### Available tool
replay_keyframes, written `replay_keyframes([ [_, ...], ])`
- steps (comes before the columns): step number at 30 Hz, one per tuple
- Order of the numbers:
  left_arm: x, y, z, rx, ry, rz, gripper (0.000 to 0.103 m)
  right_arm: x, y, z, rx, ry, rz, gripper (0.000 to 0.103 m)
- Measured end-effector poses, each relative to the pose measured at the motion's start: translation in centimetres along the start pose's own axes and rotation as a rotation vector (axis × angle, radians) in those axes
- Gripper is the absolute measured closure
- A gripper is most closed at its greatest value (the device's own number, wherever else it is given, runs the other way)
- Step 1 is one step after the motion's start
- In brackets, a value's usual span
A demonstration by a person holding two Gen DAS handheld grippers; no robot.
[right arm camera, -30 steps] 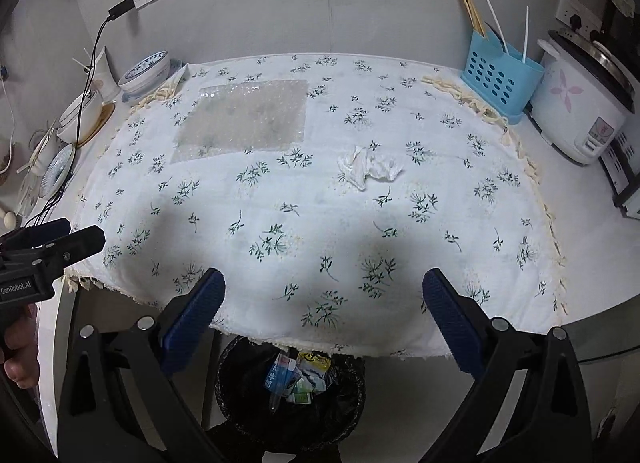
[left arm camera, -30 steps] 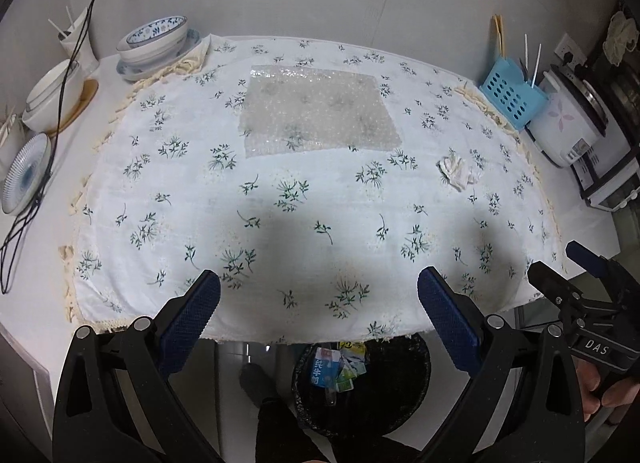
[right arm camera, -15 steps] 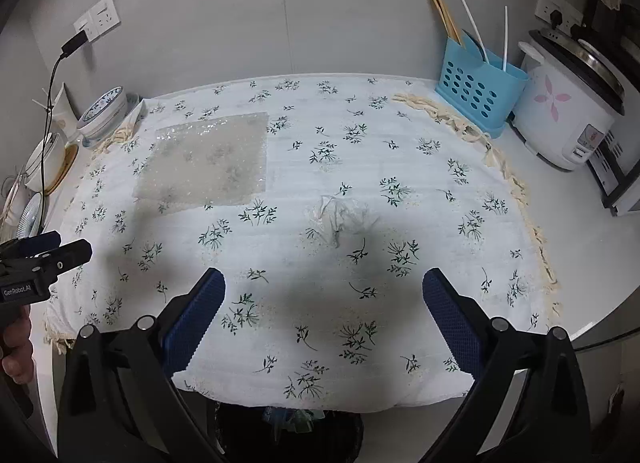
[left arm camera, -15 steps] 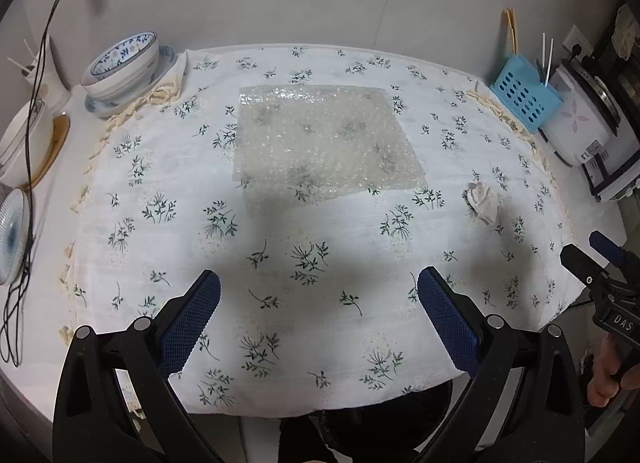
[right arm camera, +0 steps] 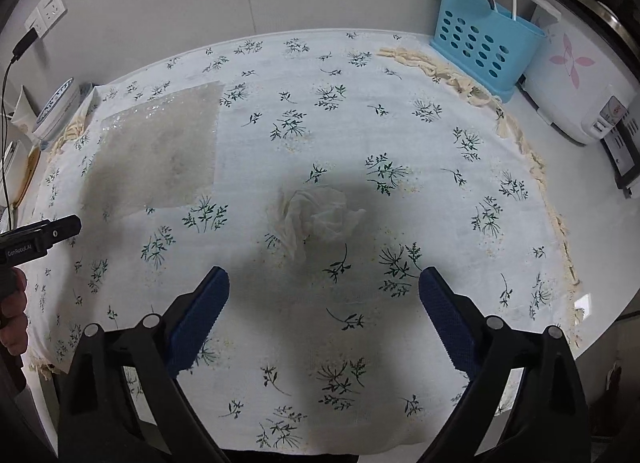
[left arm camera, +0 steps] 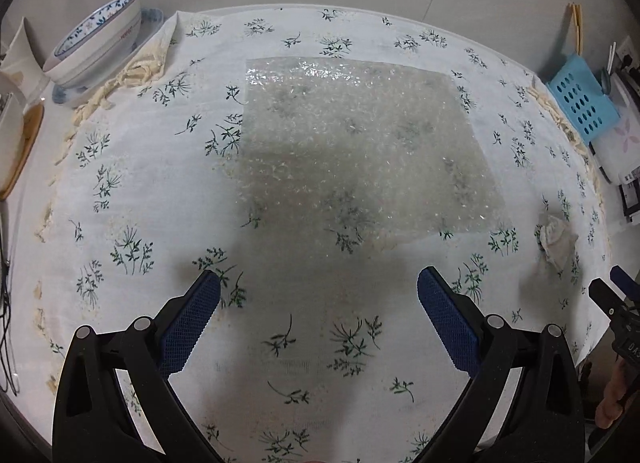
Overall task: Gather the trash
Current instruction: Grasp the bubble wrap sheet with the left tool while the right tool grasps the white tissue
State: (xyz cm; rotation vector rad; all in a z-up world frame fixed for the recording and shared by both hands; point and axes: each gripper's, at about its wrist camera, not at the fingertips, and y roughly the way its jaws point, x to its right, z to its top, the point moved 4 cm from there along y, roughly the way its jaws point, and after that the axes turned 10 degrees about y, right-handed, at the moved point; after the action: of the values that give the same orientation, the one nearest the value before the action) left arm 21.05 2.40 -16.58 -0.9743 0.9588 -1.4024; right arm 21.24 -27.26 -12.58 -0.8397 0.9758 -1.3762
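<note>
Both hand-held grippers [left arm camera: 319, 291] [right arm camera: 324, 287] lower, nearer trash.

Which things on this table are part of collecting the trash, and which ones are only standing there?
Part of the job:
- bubble wrap sheet, flat on the tablecloth
- crumpled tissue
- left gripper and right gripper, both open and empty

Only standing there:
- blue utensil basket
- rice cooker
- patterned bowl

Tabletop [right arm camera: 624, 255] is covered by floral tablecloth [right arm camera: 320, 111]. Blue utensil basket [right arm camera: 480, 51] is set beside white rice cooker [right arm camera: 572, 75], far right. Patterned bowl [left arm camera: 96, 47] is stacked on plate, far left.
</note>
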Motion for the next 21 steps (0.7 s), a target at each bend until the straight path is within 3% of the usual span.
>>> replay_keyframes([
  [8,-0.2,3.5,3.3,-0.034,-0.003,0.019,0.006,-0.6,3.6,2.3,-0.061,0.02,-0.002,0.024],
  [16,0.3,5.6,4.9,-0.082,0.014,0.047,0.007,-1.4,5.1,2.9,-0.096,-0.004,0.009,0.049],
  [21,1.2,6.1,5.6,-0.102,0.032,0.079,0.01,-1.7,6.0,2.9,-0.118,-0.011,0.016,0.06],
])
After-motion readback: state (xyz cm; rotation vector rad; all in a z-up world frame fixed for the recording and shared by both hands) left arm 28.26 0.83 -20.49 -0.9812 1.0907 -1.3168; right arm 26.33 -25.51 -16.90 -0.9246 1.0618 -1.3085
